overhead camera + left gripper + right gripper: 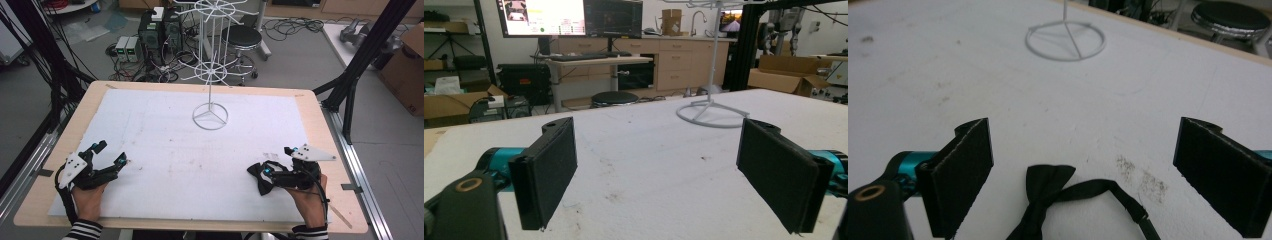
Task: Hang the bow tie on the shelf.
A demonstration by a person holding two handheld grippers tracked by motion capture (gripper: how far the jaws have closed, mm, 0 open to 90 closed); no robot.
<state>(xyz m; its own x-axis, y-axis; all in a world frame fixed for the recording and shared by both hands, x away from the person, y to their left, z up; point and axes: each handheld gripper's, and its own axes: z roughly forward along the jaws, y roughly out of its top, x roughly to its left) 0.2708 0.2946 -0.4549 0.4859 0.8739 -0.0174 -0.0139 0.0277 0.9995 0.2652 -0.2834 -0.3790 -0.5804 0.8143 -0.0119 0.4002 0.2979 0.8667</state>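
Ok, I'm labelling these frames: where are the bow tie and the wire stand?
bow tie [1044,192], right gripper view, on its knot.
wire stand [210,117], high view, on its ring base.

Bow tie [1045,197] between spread claw [1083,177] jaws

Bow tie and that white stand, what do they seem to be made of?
The bow tie looks like black fabric with a slight satin sheen, and its strap lies limp on the table. The stand looks like thin metal wire coated in glossy white: slim rods form its ring base and spoked tiers. It could be plastic.
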